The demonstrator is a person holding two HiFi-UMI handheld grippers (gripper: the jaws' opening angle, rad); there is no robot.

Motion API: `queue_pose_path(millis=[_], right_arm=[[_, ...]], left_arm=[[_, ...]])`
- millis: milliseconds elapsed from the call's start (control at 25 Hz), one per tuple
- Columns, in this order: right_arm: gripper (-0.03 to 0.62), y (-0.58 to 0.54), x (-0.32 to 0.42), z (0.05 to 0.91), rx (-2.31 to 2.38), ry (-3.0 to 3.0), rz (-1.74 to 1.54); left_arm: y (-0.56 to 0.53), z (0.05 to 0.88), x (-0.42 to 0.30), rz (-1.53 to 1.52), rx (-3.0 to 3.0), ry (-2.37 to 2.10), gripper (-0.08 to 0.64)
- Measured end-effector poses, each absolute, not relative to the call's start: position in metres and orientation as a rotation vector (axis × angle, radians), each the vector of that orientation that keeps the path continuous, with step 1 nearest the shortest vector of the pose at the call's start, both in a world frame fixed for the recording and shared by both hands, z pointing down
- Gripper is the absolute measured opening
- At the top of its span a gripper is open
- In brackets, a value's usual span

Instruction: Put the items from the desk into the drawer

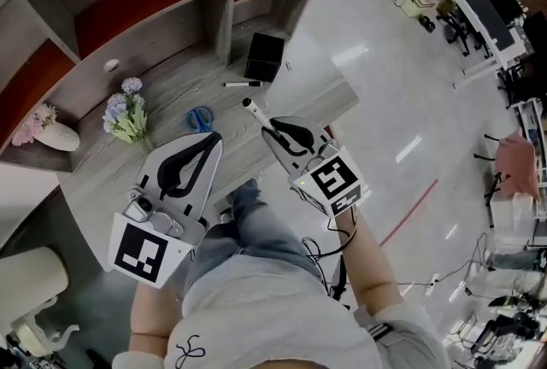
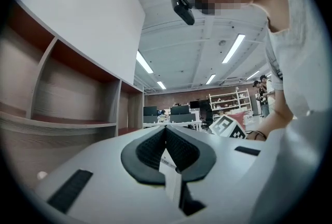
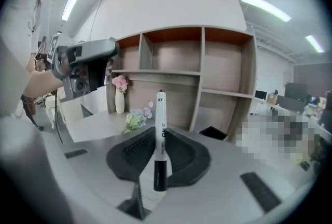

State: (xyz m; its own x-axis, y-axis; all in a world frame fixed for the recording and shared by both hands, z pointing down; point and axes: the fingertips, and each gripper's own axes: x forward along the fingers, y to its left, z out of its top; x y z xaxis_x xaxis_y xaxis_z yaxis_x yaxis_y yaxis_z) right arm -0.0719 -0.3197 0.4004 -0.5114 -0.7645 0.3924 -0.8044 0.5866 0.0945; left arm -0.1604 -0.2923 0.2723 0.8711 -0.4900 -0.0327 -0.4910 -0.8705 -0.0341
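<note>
The right gripper (image 3: 160, 134) is clamped on a white marker (image 3: 161, 114), which stands upright across the pads with its black end nearest the camera. The left gripper (image 2: 166, 129) is closed on nothing. In the head view the jaws cover the marker's lower half (its print is too blurred to read). Scissors (image 1: 200, 119) lie on the desk (image 1: 171, 77).

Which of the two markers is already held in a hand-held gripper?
The marker clamped in the right hand-held gripper; the other marker lies flat on the desk beside the black box.
</note>
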Motion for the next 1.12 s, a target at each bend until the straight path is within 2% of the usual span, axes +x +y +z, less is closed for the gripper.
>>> queue_pose_path(millis=[640,1120], right_arm=[[0.071,-0.272,-0.016,0.360,1.450,-2.407,-0.012],[0.071,-0.256,0.076,0.363,1.216,-2.510,-0.074]], left_arm=[[-0.258,0.263,-0.124,0.070,-2.997,0.722,0.011],[-0.240,0.244,-0.020,0.173,-2.899,0.968,0.011]])
